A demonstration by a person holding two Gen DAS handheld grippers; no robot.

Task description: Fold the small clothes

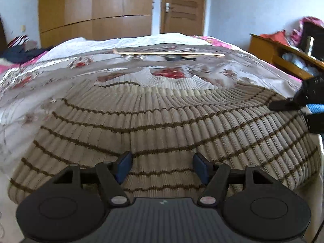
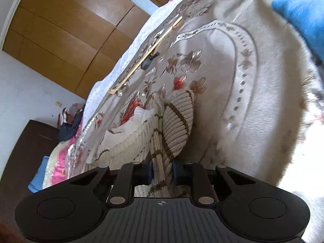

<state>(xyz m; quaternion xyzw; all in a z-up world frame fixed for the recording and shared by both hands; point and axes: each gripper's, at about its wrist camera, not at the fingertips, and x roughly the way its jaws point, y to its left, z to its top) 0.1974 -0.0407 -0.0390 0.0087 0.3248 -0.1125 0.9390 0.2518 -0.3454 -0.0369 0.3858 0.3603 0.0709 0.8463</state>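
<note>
A beige ribbed sweater (image 1: 162,117) with thin brown stripes lies spread on the flowered bedspread (image 1: 60,70). My left gripper (image 1: 162,167) hovers over its near part, open, with only flat knit showing between the blue pads. In the right wrist view my right gripper (image 2: 162,172) is shut on a bunched fold of the sweater (image 2: 176,121), whose sleeve hangs rolled just beyond the pads. The right gripper's black body also shows in the left wrist view at the sweater's right edge (image 1: 303,101).
A long wooden stick (image 1: 168,53) and a small dark object (image 1: 172,58) lie across the bed's far part. A wooden side table (image 1: 279,56) with clutter stands to the right. Wardrobe doors (image 1: 95,10) and a door (image 1: 182,8) are behind. A blue cloth (image 2: 299,14) lies on the bed.
</note>
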